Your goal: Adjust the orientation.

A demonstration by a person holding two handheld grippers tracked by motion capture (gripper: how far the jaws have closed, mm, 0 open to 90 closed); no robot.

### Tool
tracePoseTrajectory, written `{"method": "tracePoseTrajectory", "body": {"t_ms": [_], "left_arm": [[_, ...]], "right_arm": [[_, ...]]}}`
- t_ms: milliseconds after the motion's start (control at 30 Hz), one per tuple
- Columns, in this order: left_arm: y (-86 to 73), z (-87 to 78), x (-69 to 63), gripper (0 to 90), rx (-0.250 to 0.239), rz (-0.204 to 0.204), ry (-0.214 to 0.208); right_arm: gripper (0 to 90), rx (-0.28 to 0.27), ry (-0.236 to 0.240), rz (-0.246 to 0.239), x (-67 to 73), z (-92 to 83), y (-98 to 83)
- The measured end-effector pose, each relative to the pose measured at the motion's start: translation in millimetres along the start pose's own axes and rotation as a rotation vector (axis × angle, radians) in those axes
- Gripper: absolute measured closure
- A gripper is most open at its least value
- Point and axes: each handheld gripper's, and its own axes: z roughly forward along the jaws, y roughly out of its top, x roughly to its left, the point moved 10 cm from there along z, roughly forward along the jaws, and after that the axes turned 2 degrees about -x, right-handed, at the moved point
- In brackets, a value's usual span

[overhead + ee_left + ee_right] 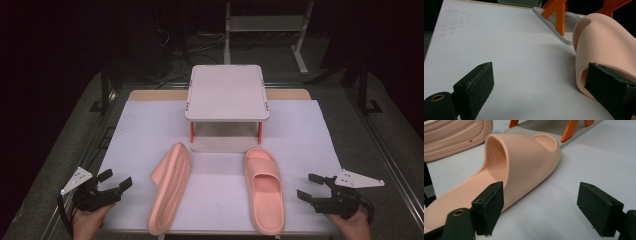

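Two peach slide sandals lie on the white mat. One sandal (170,187) rests on its side at centre left, sole outward (451,135); its strap side (604,47) looms at the right of the left gripper view. The other sandal (263,189) sits upright at centre right (519,162). My left gripper (116,181) hovers open at the mat's near left corner, left of the tipped sandal. Right of the upright sandal, my right gripper (310,186) is open, with nothing between its jaws.
A small grey shelf rack (226,92) with orange legs (559,15) stands at the back centre of the mat (145,130), just beyond the sandals' toes. Its lower tray (541,128) lies behind the upright sandal. Dark floor surrounds the table.
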Motion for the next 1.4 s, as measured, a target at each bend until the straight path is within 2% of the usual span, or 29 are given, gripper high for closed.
{"method": "tracePoseTrajectory", "body": {"t_ms": [267, 433, 700, 867, 967, 1200, 1400], "left_arm": [[-3.0, -0.9, -7.2, 8.1, 0.003, -0.005, -0.02], [-3.3, 1.3, -11.9, 8.1, 0.01, 0.009, -0.037], [-5.8, 4.5, -17.2, 8.1, 0.03, 0.029, -0.054], [-10.4, 8.9, -23.1, 8.2, 0.064, 0.047, -0.075], [-14.1, 12.0, -27.5, 8.6, 0.091, 0.073, -0.088], [-14.8, 13.2, -29.9, 8.7, 0.095, 0.066, -0.105], [-18.4, 18.1, -35.9, 8.7, 0.125, 0.078, -0.124]], "right_arm": [[20.1, -0.014, 0.004, -0.015, 5.7, -2.0, 3.2], [20.0, -0.03, 0.004, -0.014, 7.5, -4.0, 5.6], [19.9, -0.02, 0.015, -0.015, 9.5, -1.8, 4.8], [19.9, -0.011, 0.023, -0.02, 12.1, 0.0, 4.2], [19.9, -0.013, 0.026, -0.022, 13.1, 0.3, 4.9], [19.9, -0.01, 0.032, -0.029, 15.4, 0.8, 5.1], [19.9, -0.01, 0.035, -0.029, 16.6, 0.9, 5.4]]}}
